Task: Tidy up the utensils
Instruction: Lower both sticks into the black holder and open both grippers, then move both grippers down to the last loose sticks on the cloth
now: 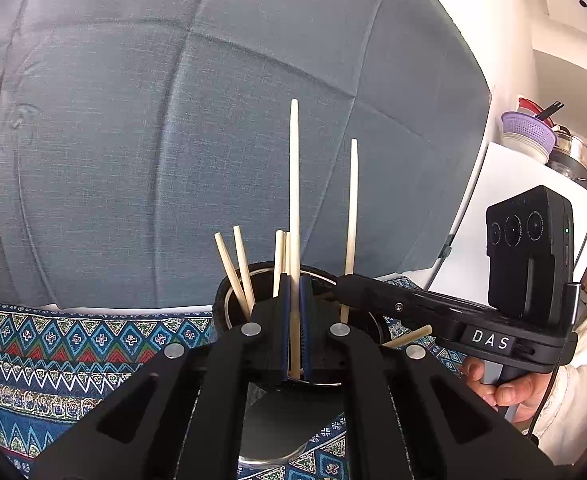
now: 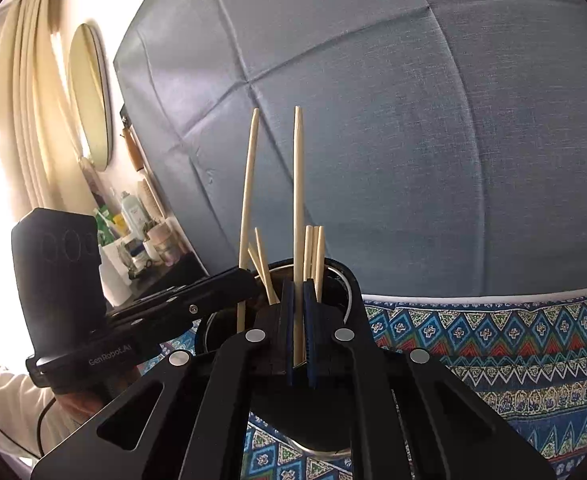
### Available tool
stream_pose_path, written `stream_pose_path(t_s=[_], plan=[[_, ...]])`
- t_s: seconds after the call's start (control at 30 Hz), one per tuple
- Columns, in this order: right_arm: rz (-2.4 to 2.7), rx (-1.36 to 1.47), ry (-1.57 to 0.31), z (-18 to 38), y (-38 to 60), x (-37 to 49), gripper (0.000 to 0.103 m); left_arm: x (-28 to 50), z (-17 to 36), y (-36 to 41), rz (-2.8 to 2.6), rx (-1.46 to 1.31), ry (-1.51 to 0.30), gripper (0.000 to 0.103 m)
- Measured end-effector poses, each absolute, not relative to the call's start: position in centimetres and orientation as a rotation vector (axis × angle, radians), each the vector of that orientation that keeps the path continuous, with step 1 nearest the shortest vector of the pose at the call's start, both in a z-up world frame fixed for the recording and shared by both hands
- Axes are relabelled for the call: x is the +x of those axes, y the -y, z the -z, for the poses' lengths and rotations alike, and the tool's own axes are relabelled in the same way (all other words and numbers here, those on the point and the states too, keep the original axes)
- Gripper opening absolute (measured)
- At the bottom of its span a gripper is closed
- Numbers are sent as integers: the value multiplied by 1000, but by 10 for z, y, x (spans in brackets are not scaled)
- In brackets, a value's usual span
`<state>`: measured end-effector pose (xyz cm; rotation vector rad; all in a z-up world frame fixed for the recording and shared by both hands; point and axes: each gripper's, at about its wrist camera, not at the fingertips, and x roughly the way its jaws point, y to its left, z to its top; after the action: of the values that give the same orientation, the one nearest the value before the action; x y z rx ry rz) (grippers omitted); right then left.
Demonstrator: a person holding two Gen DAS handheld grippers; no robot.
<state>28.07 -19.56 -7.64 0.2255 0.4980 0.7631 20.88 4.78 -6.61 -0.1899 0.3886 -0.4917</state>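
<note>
Item: left gripper (image 1: pixel 294 328), fingers clenched on one upright chopstick (image 1: pixel 294 184), which rises well past the fingertips.

Item: right gripper (image 2: pixel 298 328), likewise clamped on its own tall chopstick (image 2: pixel 298 200); from the left wrist view it enters beside my fingers at right.

Item: dark round holder (image 1: pixel 229 300), directly beneath and just ahead of both sets of fingers, on a patterned cloth (image 1: pixel 73 344). Shorter sticks (image 1: pixel 237 272) lean inside it, left of my left fingers.

Handling, as I judge it: light, stiff, smooth wood, liable to pivot or slip in the pads; hold low on the shaft, near the thicker end.

Obscured: each held stick's lower end, the holder's interior and base. Whether either stick touches bottom, I cannot tell.
</note>
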Motion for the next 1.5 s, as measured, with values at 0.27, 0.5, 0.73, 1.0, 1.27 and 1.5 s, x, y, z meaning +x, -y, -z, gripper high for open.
stream_pose_path(t_s=[0.27, 0.5, 0.73, 1.0, 1.27, 1.5], plan=[[-725, 222, -500, 63, 200, 274, 9, 197, 58, -56, 484, -195, -375, 29], [-655, 224, -475, 45, 215, 256, 43, 182, 41, -69, 438, -182, -358, 55], [-501, 236, -464, 28, 230, 235, 91, 164, 25, -86, 376, -176, -383, 99], [-392, 316, -544, 29, 249, 222, 91, 154, 30, -101, 316, -134, -531, 97], [-347, 309, -627, 43, 251, 203, 91, 138, 64, -104, 300, -79, -727, 97], [-308, 287, -779, 79, 245, 188, 91, 111, 101, -99, 322, -32, -863, 97]])
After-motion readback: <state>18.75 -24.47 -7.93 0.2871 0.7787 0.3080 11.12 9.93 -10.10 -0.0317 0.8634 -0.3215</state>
